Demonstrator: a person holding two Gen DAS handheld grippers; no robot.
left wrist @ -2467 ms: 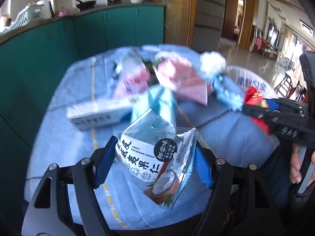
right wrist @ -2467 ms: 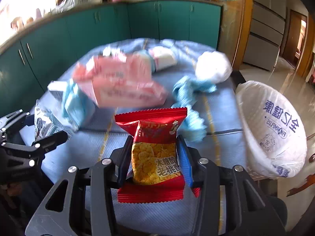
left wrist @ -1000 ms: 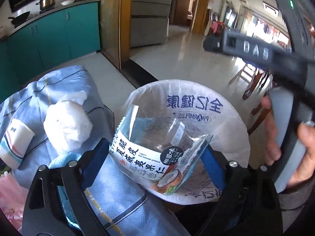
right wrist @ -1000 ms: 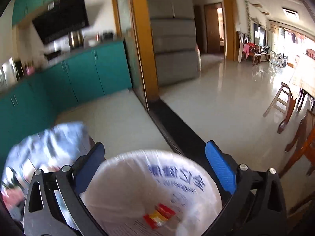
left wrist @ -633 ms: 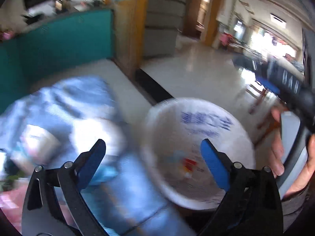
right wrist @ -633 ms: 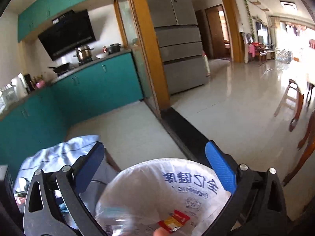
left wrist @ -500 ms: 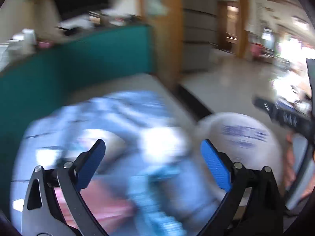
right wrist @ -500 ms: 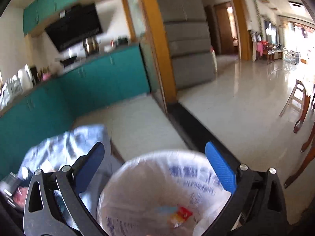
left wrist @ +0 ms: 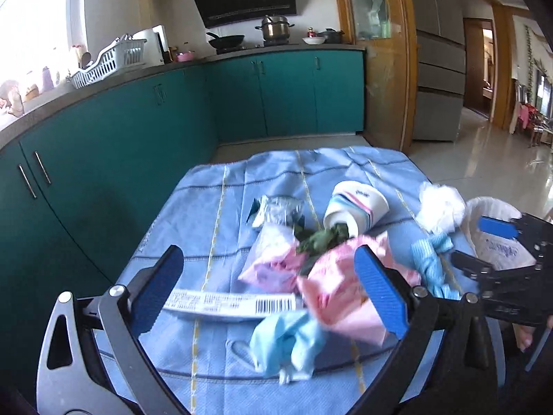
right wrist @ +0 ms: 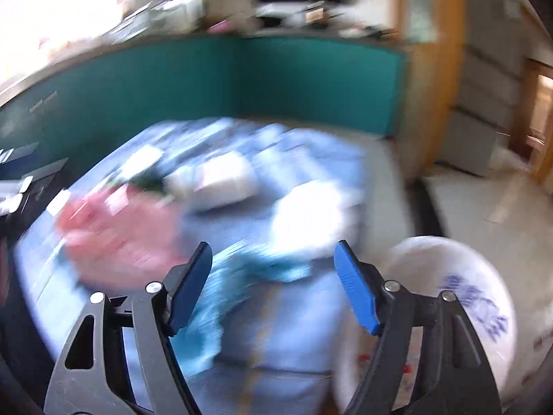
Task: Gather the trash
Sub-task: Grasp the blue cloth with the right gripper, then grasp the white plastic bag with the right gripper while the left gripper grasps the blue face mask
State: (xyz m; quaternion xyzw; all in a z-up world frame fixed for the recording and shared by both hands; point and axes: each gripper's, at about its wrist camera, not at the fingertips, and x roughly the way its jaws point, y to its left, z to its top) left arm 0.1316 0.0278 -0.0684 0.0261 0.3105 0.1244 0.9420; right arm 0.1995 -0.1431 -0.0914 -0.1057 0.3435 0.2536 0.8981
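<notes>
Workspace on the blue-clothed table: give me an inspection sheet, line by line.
Surface: blue tablecloth with yellow stripes, covering the table.
Job's things: pink wrappers, light-blue crumpled wrapper, long white box, tipped paper cup spilling green scraps, silver packet, white tissue wad, white-lined bin beside the table.
Clutter: nothing seen.
Grippers: left gripper jaws wide, empty; right gripper jaws closing, nothing between them.
Cables: nothing seen.
Surroundings: teal cabinets, pots on the stove.
</notes>
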